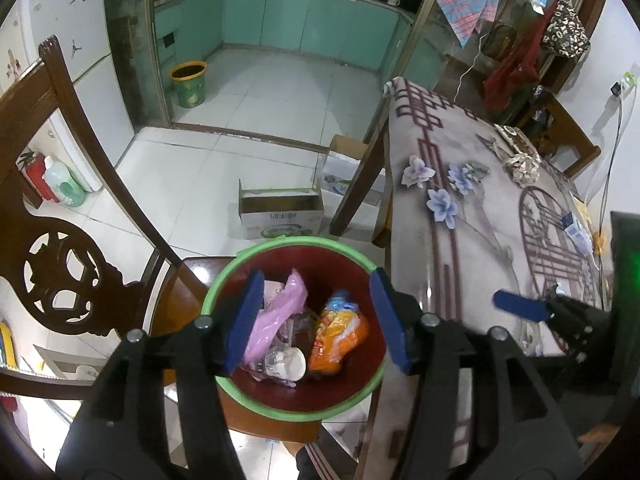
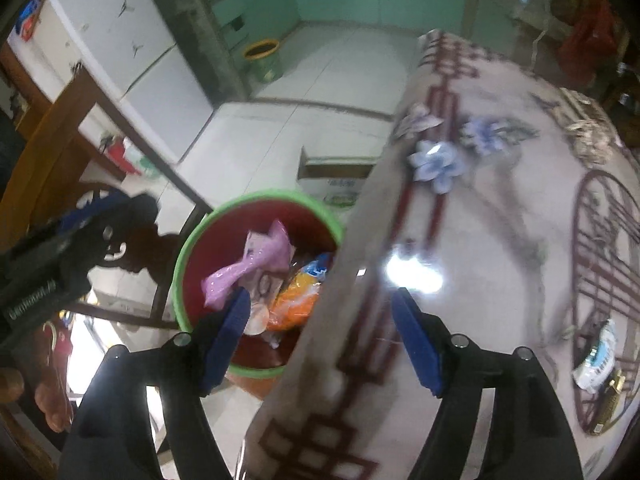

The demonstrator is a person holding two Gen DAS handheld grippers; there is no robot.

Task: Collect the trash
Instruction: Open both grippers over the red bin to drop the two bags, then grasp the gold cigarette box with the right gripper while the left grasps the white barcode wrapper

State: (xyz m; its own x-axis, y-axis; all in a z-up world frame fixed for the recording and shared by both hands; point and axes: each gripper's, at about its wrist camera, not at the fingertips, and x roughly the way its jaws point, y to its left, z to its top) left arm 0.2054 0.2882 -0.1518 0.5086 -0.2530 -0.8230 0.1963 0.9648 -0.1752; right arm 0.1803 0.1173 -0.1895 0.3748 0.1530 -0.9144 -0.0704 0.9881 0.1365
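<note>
A red bin with a green rim [image 1: 240, 394] stands on a wooden chair seat beside the table. It holds a pink plastic bag [image 1: 276, 312], an orange wrapper [image 1: 338, 334] and a paper cup [image 1: 290, 364]. My left gripper [image 1: 316, 320] is open and empty, directly above the bin. My right gripper [image 2: 322, 340] is open and empty, over the table's left edge next to the bin [image 2: 180, 256]; it also shows in the left wrist view [image 1: 520, 304]. Crumpled paper [image 1: 522, 164] and a white-blue packet [image 2: 598, 360] lie on the table.
The table [image 1: 480, 248] has a glossy flowered cloth. A carved wooden chair back [image 1: 68, 272] stands at left. Open cardboard boxes [image 1: 280, 212] sit on the tiled floor. A green bucket [image 1: 189, 84] stands at the kitchen doorway. Clothes hang at the far right.
</note>
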